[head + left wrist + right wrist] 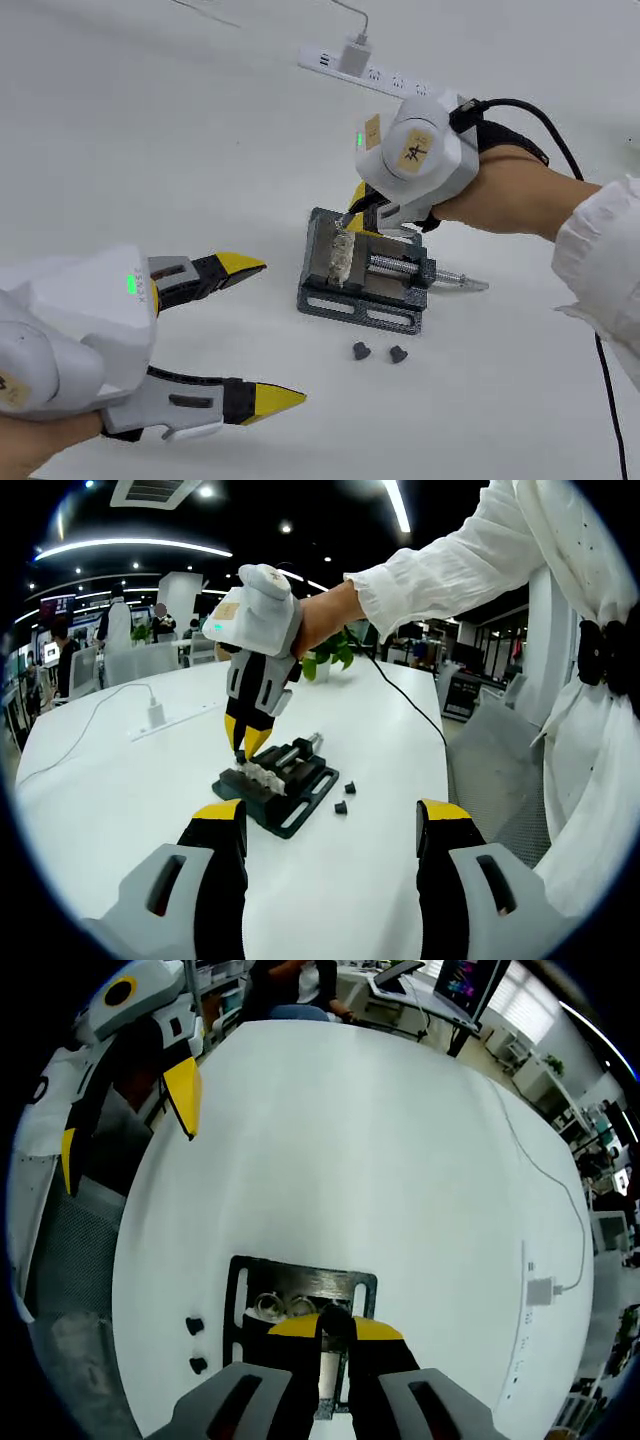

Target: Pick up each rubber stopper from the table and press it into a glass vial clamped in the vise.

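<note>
A dark grey vise (365, 300) stands mid-table with glass vials (340, 258) clamped in its jaws. My right gripper (345, 224) points down over the vials' far end, shut on a dark rubber stopper (334, 1321) just above the vials (282, 1306). Two loose stoppers (361, 350) (398, 354) lie on the table in front of the vise. My left gripper (270, 335) hovers open and empty to the left of the vise. In the left gripper view the right gripper (246, 742) touches down at the vise (290, 792), with a stopper (340, 807) beside it.
A white power strip (370, 70) with a charger plugged in lies at the back of the white table (180, 150). A black cable (605, 370) runs along the right side. The vise's screw handle (460, 281) sticks out to the right.
</note>
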Available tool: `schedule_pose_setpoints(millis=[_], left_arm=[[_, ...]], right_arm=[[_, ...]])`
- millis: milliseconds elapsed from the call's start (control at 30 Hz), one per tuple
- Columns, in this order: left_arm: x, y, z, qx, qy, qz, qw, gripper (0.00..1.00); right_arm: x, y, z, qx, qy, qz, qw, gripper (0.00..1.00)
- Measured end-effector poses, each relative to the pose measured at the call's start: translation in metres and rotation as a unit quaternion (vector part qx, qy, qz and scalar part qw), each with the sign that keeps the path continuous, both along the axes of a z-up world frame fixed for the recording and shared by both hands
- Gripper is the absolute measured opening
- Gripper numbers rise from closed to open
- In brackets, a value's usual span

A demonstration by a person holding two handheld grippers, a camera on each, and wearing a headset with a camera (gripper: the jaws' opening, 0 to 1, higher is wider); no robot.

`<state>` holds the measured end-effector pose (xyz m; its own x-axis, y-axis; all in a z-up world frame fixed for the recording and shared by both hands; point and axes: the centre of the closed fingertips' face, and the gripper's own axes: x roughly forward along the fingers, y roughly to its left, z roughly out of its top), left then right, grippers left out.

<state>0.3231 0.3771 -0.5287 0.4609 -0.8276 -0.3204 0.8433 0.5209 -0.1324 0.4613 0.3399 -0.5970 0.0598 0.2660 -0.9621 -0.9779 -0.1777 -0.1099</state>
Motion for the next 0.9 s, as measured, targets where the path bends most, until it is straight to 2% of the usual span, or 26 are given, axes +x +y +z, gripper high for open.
schedule_pose_setpoints(millis=[433,533,600,700,733,900], left_arm=[[-0.001,0.002,0.001,-0.005,0.001,0.006,1.0000,0.68],[-0.001,0.002,0.001,-0.005,0.000,0.006,1.0000,0.68],[-0.001,0.002,0.001,-0.005,0.001,0.007,1.0000,0.68],[-0.002,0.002,0.001,-0.004,0.001,0.007,1.0000,0.68],[-0.002,0.002,0.000,-0.004,0.002,0.007,1.0000,0.68],[-0.004,0.001,-0.001,-0.004,0.002,0.007,1.0000,0.67]], right_arm=[[-0.003,0.000,0.001,0.012,0.006,-0.006,0.9999,0.07],[-0.003,0.001,0.002,0.021,0.014,-0.013,0.9996,0.13],[-0.002,-0.001,0.005,0.022,0.012,-0.014,0.9996,0.11],[-0.005,0.002,0.013,0.046,0.026,-0.031,0.9981,0.14],[-0.003,0.001,0.013,0.048,0.026,-0.030,0.9981,0.10],[-0.003,0.000,0.021,0.072,0.037,-0.052,0.9953,0.07]])
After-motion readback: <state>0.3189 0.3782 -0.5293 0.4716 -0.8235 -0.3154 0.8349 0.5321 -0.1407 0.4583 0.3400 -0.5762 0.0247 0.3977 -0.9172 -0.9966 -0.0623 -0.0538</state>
